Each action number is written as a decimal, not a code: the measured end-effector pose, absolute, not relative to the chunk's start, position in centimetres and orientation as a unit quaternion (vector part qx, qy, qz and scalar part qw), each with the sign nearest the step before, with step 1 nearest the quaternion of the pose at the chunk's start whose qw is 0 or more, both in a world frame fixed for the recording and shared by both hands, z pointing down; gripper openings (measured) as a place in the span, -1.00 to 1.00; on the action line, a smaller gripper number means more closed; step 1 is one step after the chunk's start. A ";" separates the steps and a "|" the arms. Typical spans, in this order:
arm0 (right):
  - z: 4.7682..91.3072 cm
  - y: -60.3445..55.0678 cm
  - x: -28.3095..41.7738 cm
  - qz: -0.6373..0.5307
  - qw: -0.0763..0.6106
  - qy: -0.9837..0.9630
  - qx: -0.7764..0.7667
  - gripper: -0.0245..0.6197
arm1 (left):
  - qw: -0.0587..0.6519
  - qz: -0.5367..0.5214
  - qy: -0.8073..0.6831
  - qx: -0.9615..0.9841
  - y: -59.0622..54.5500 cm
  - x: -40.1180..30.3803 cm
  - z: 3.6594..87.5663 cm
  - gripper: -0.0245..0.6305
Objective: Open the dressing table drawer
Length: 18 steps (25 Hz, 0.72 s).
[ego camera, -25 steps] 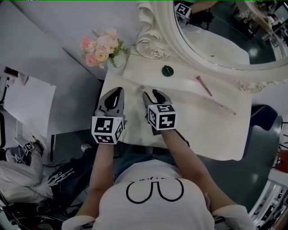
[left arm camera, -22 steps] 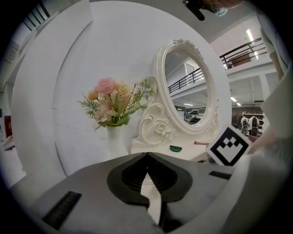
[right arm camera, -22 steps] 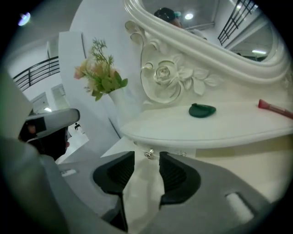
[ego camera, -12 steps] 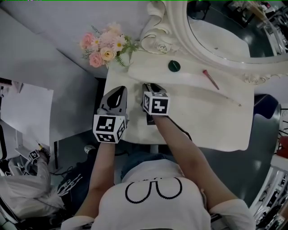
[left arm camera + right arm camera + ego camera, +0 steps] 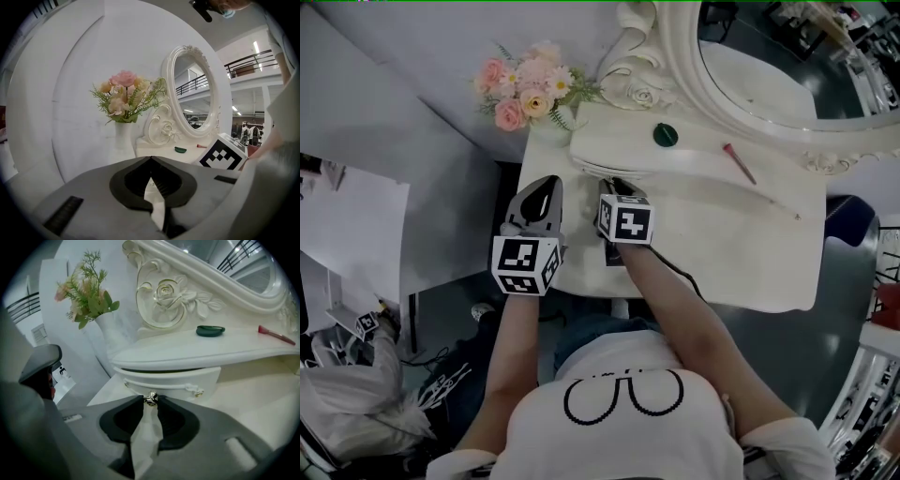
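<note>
The white dressing table (image 5: 731, 244) has a small drawer (image 5: 174, 379) under its raised shelf, with a metal knob (image 5: 150, 399) on the front. My right gripper (image 5: 150, 400) points down at that drawer front. Its jaws are closing, and the knob sits between the tips, which touch it on both sides. In the head view the right gripper (image 5: 617, 187) reaches the shelf's front edge, below its marker cube. My left gripper (image 5: 550, 185) hangs over the table's left corner beside it, shut and empty, and the left gripper (image 5: 150, 158) faces the vase.
A vase of pink flowers (image 5: 530, 86) stands at the back left corner, next to the ornate oval mirror (image 5: 769, 75). A green round lid (image 5: 666, 135) and a red brush (image 5: 739, 163) lie on the shelf. A grey wall runs along the left.
The right gripper has moved forward and down to the drawer front, and its jaws have narrowed around the knob. The left gripper has dropped slightly beside it.
</note>
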State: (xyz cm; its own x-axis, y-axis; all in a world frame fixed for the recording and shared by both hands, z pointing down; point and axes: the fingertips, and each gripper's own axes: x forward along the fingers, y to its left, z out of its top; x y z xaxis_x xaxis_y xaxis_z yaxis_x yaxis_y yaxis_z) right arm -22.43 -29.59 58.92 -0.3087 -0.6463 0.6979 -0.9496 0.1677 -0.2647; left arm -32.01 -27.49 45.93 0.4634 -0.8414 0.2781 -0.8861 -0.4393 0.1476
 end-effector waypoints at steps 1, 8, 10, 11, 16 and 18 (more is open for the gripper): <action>59.0 -29.2 -22.5 0.345 0.223 -0.731 0.544 -0.65 | 0.137 0.080 -0.512 0.844 -27.5 -32.1 46.0 -0.93; 59.0 -26.6 -22.9 0.350 0.235 -0.732 0.535 -0.65 | 0.139 0.075 -0.515 0.843 -27.2 -32.5 46.2 -0.93; 59.0 -25.8 -23.1 0.348 0.242 -0.733 0.533 -0.65 | 0.139 0.074 -0.514 0.843 -27.2 -32.5 46.2 -0.93; 59.0 -25.5 -23.2 0.347 0.245 -0.733 0.531 -0.65 | 0.139 0.074 -0.514 0.843 -27.2 -32.5 46.2 -0.93; 59.0 -24.2 -23.5 0.349 0.253 -0.732 0.528 -0.64 | 0.137 0.071 -0.516 0.843 -27.3 -32.5 45.9 -0.93; 59.1 -23.8 -23.5 0.348 0.258 -0.733 0.525 -0.64 | 0.136 0.070 -0.515 0.843 -27.3 -32.4 45.8 -0.93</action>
